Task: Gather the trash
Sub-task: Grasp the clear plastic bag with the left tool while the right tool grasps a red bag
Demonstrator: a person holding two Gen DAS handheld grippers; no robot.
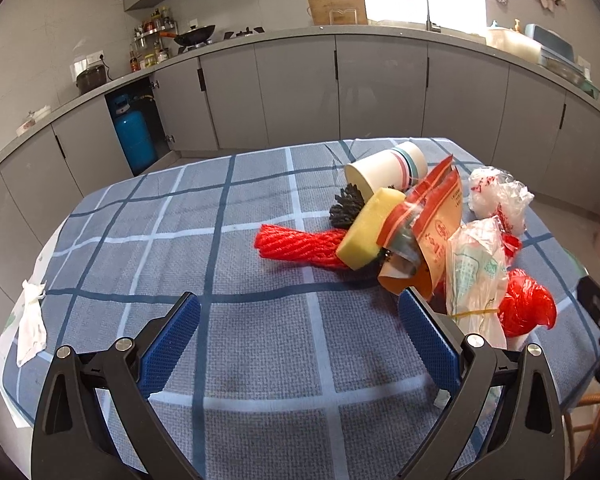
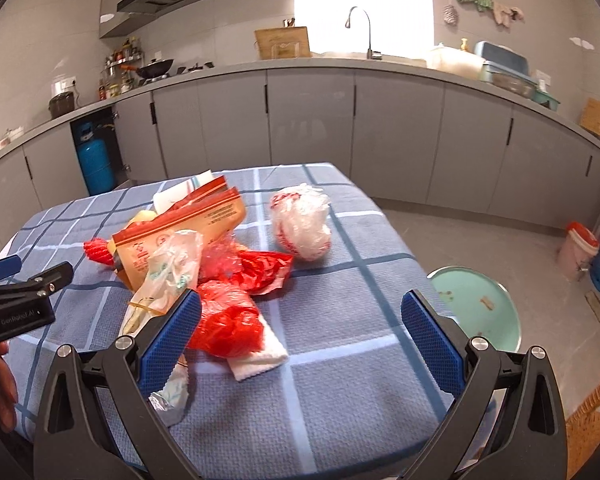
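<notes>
Trash pile [image 1: 420, 236] heaped on checked tablecloth [image 1: 220, 240], paper cup [image 1: 386, 170] tipped sideways, mouth toward left gripper [image 1: 300, 312], spread wide before it, right gripper [image 2: 302, 312] wide, left finger [image 2: 172, 336] against red bag [image 2: 228, 320].

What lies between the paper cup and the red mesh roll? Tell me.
In the left wrist view, a black scrubber and a yellow sponge lie between the paper cup and the red mesh roll.

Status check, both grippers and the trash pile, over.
Left gripper open, empty. Right gripper open, empty. Trash pile loose on checked tablecloth, uncollected. Green basin on floor at right, path clear.
</notes>
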